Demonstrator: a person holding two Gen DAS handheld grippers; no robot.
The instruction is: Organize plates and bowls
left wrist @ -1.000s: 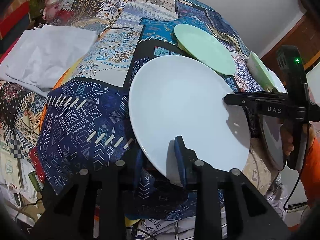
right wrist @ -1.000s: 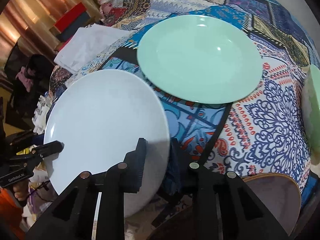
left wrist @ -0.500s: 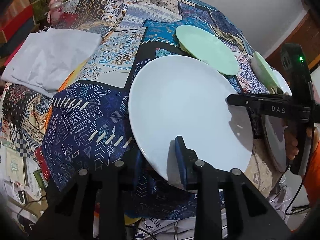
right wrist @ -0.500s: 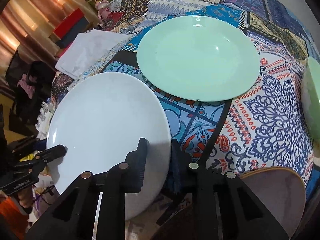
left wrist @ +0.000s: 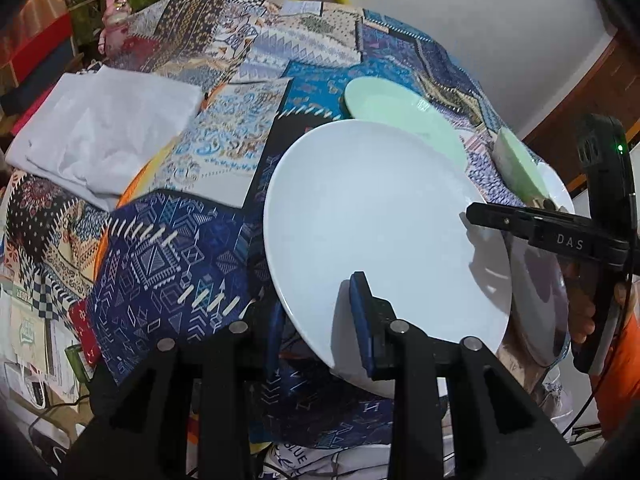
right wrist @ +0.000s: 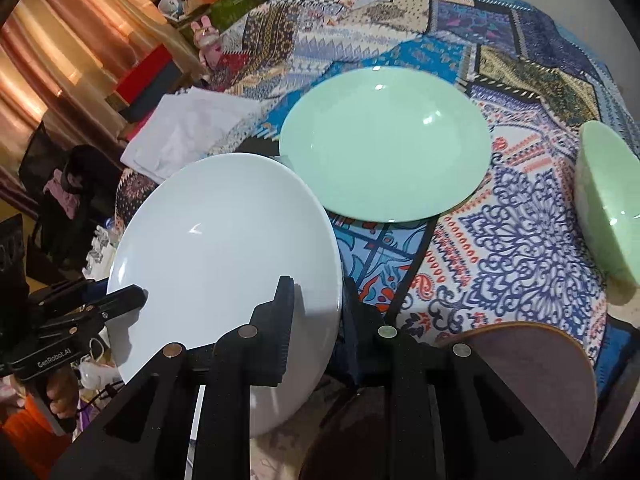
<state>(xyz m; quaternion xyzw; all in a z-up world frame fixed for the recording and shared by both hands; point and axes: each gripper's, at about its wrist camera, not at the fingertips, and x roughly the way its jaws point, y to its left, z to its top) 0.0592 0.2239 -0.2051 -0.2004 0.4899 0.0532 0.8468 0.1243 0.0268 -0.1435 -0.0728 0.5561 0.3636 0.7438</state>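
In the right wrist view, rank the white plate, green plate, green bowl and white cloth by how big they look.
1. White plate, though it is nearest the camera, so unsure against the next
2. Green plate
3. White cloth
4. Green bowl, cut off at the frame edge

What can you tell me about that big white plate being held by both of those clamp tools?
The white plate is round, plain and glossy, ceramic by the look of it, with a shallow rim and nothing on it. The left gripper pinches its near edge and the right gripper pinches the opposite edge, so it appears lifted and slightly tilted above the patchwork tablecloth. Its far rim overlaps the green plate in both views; whether they touch is unclear.
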